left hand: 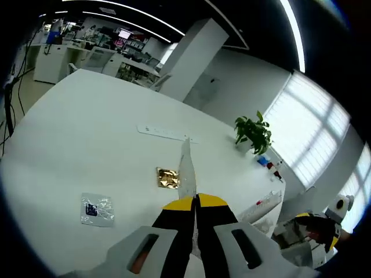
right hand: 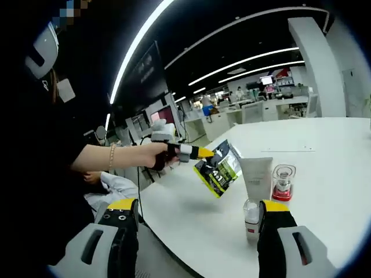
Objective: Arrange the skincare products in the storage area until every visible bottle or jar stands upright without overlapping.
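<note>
- the left tool [left hand: 195,204] is clamped on a black-and-green sachet [right hand: 219,168], held above the white surface [right hand: 324,174].
- the right tool [right hand: 197,211] is wide open, holding nothing.
- a white tube [right hand: 257,175] is stood upright beside a small clear bottle [right hand: 283,181].
- a gold sachet [left hand: 167,178] is laid flat.

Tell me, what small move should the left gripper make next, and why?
Probably lower the packet onto the bare table beside the tube and let go. The left gripper holds the packet tilted in the air, while the tube and the small jar already stand upright on the table.
</note>
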Tool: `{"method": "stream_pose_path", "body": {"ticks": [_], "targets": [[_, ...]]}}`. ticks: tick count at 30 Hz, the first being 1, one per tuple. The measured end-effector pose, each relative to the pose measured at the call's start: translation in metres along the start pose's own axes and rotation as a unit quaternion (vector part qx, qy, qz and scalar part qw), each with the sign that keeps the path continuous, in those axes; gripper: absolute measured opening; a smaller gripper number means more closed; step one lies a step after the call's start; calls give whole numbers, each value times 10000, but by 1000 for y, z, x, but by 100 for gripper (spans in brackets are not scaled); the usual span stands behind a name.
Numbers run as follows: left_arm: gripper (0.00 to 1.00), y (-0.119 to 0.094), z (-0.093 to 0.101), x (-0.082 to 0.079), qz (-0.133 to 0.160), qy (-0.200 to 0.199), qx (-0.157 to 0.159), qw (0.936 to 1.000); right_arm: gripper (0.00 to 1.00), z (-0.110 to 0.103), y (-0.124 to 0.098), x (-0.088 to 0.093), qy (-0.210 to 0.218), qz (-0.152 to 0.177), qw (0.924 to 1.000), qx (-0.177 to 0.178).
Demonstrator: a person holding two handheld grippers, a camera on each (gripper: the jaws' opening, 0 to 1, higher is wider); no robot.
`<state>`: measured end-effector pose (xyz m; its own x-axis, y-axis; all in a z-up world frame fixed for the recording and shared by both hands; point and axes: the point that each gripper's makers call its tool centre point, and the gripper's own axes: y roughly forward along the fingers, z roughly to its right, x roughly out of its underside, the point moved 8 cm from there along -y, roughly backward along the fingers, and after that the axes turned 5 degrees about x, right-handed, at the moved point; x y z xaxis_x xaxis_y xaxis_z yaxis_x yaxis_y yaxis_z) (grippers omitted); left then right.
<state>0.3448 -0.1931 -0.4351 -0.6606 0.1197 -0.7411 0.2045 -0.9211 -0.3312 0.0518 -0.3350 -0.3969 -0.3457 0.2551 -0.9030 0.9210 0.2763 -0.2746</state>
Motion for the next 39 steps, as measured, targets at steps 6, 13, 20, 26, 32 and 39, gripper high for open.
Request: {"method": "stream_pose_path", "body": {"ticks": [6,13,20,26,32,39], "targets": [[3,-28,24,-4,90,213,241,9994,88,-9,10,-2,141,78,9994,-306],[3,-53,45,-5,173,301,440,9984,86,-23,23,1,336,61,9969,-712],[3,-77,69,-7,368,253,739,9963,85,-32,35,2,633,188,9924,-1040],[3,-95,94,-8,518,195,1077,9926,82,-28,51,5,1289,400,9828,-1264],[3,-108,118,-4,626,198,1356,9886,79,-34,67,8,1628,469,9749,-1442],[3,-119,140,1,738,54,1667,9832,74,-48,79,12,2414,657,9430,-2194]]}}
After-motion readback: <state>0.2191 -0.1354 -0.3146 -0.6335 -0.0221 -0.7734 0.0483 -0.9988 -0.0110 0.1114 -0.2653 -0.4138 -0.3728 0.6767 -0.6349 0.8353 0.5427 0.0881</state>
